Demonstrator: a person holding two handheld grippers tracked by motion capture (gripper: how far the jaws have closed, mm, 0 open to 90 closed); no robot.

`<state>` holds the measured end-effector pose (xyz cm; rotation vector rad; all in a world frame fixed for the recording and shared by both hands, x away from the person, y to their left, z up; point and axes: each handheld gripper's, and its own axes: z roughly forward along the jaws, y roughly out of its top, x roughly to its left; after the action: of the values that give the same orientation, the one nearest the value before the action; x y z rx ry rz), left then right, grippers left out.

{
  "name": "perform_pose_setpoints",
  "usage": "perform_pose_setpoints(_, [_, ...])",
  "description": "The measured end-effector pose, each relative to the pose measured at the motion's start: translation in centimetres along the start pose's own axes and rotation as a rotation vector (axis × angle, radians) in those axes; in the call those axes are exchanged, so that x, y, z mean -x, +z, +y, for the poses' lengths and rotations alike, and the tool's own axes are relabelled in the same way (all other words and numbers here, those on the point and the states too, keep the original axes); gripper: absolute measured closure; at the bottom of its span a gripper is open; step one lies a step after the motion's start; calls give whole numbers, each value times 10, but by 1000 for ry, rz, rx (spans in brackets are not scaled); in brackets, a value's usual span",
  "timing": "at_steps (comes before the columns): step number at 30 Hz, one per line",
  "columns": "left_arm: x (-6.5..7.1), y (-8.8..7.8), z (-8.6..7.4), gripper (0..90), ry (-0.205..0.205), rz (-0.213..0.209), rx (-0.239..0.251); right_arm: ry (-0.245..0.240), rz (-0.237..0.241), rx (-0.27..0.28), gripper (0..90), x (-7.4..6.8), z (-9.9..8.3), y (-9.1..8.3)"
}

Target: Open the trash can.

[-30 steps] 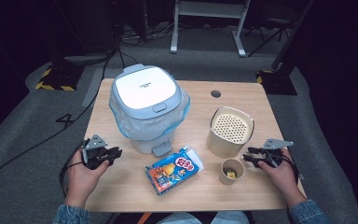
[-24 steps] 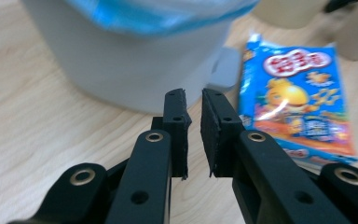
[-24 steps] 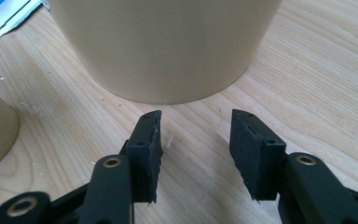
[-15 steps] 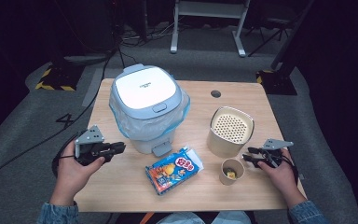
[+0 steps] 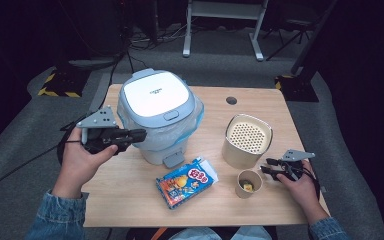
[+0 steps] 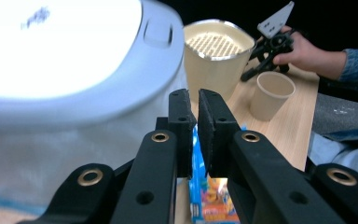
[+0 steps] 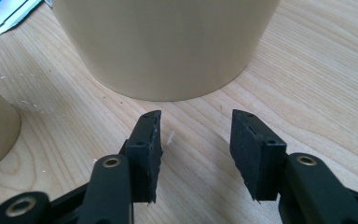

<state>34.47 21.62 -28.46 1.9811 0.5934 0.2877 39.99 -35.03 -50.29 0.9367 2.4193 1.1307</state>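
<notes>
left hand-held gripper [image 5: 125,136] raised beside lidded bin [image 5: 156,114], jaws nearly closed, empty; right hand-held gripper [image 7: 195,140] parted wide, low on tabletop [image 7: 307,84]. risks knocking paper cup [image 5: 248,183] or beige canister [image 5: 247,140] nearby.

- The high view looks forward and down from above the person's side onto the whole wooden table [image 5: 130,200].
- The left gripper view sits close behind its nearly closed jaws, held level with the white-lidded bin [image 6: 65,60], facing across the table; past the fingertips it shares the beige canister [image 6: 214,56] and paper cup [image 6: 271,93] with the high view.
- The right gripper view looks low along its parted jaws, with the canister's base [image 7: 168,46] just beyond the fingertips.
</notes>
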Motion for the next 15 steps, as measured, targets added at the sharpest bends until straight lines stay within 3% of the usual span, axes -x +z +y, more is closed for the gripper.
perform_pose_setpoints(8, [-3, 16, 30, 874, 14, -9, 32, 0, 0, 0, 539, 0, 0, 0])
perform_pose_setpoints(15, [-13, 37, 40, 896, -11, 2, 33, 1, 0, 0, 539, 0, 0, 0])
